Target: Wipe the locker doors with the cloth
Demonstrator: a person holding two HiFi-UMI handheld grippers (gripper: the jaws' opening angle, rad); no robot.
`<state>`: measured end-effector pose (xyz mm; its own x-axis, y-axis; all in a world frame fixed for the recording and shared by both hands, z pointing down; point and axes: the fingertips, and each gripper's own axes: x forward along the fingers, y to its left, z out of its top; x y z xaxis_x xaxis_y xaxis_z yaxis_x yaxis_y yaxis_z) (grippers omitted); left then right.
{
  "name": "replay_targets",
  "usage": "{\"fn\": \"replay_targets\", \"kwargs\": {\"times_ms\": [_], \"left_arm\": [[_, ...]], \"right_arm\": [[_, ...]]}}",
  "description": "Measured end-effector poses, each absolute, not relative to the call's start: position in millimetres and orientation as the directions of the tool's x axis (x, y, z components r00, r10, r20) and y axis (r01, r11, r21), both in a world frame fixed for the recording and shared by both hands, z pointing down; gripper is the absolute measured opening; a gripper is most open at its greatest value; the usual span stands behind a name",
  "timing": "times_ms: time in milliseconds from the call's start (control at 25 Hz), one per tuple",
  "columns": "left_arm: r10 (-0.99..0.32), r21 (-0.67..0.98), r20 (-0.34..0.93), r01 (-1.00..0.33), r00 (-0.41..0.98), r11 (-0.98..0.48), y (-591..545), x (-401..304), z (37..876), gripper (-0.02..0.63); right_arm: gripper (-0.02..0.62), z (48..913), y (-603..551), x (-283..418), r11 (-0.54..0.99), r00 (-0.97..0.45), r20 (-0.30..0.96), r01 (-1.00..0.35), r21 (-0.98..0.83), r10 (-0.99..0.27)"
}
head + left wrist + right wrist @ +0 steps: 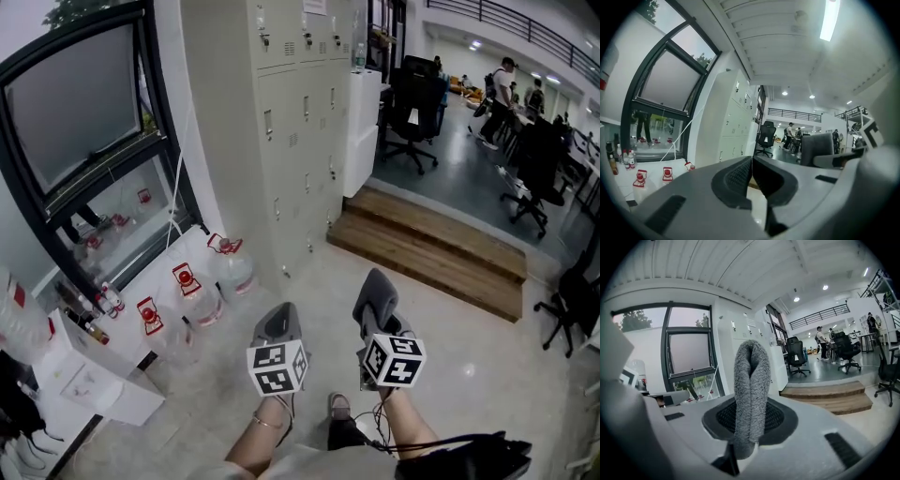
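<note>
A bank of pale grey locker doors [298,131] stands ahead, some way off from both grippers; it also shows as lockers [733,126] and lockers [747,341] in the gripper views. My right gripper [376,298] is shut on a folded grey cloth [751,394], which sticks up between its jaws; the cloth [378,292] shows in the head view too. My left gripper [279,323] is shut with nothing in it, its ribbed pads [740,176] pressed together. Both are held low in front of me, side by side.
A white counter [141,309] under a large dark-framed window [84,122] carries red-and-white bottles [186,279] at the left. Wooden steps [431,248] lead up to an office floor with black chairs [412,112] and people [497,89] at the right.
</note>
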<state>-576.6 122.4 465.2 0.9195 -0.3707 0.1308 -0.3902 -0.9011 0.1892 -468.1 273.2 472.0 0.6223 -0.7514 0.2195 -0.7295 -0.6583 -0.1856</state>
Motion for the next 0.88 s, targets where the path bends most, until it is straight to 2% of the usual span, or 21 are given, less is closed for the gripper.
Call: {"fn": "replay_targets", "kwargs": {"times_ms": [600, 880], "left_arm": [[-0.457, 0.158, 0.103, -0.468, 0.883, -0.869, 35, -363, 438, 0.011], [-0.504, 0.124, 0.148, -0.522, 0.851, -0.844, -2, -303, 452, 0.011]], "right_arm": [[0.071, 444, 183, -236, -0.592, 0.562, 0.192, -0.788, -0.171, -0.804], [0.071, 454, 147, -157, -0.561, 0.529, 0.194, -0.802, -0.205, -0.826]]}}
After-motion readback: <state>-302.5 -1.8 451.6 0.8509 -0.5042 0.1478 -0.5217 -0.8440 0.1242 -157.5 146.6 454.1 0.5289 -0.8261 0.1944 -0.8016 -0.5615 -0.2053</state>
